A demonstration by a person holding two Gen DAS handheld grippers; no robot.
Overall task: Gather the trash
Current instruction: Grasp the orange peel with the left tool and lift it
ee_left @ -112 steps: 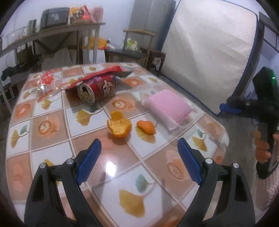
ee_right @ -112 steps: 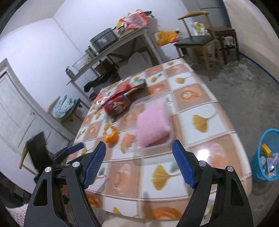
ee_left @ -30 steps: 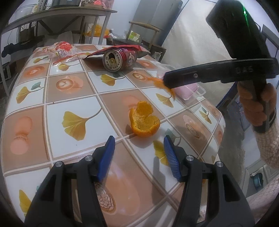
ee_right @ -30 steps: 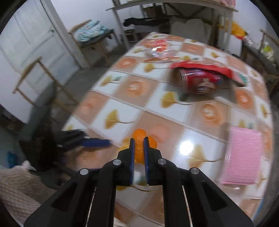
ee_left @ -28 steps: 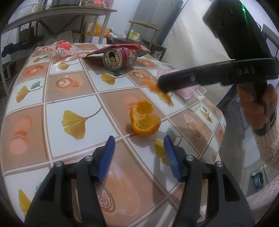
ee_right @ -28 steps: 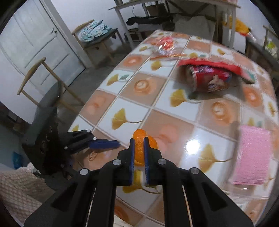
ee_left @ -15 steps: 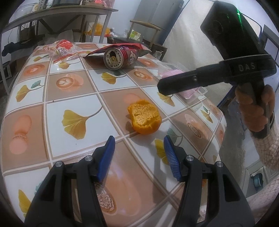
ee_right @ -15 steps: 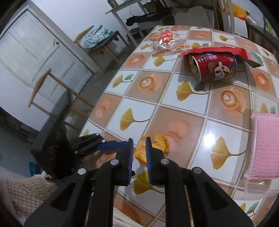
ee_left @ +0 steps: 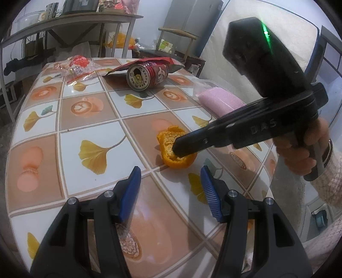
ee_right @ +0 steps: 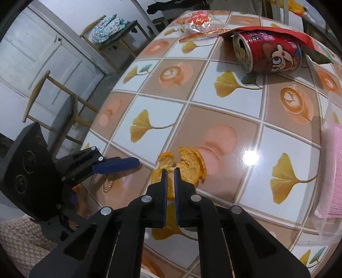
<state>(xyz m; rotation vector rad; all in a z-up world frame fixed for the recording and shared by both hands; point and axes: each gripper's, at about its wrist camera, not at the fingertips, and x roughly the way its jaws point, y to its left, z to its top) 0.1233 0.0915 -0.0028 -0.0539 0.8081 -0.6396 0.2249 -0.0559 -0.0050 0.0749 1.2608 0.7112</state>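
An orange peel cup (ee_left: 171, 147) lies on the tiled table (ee_left: 89, 128), with a smaller peel piece resting inside it; it also shows in the right wrist view (ee_right: 188, 162). My right gripper (ee_right: 170, 171) is nearly shut with a narrow gap, its tips inside the peel cup, holding nothing I can see; it shows from the side in the left wrist view (ee_left: 177, 147). My left gripper (ee_left: 171, 188) is open and empty, just in front of the peel. A red can (ee_left: 147, 74) lies on its side farther back on a red wrapper (ee_left: 154, 63).
A crumpled clear-and-red wrapper (ee_left: 77, 66) lies at the far left of the table. A pink sponge in a clear tray (ee_left: 220, 100) sits at the right. Chairs (ee_right: 62, 111) and a shelf (ee_left: 70, 19) stand around the table.
My right gripper brought the small peel piece over, let it go into the peel cup, and lowered its tips into the cup. My left gripper stayed put.
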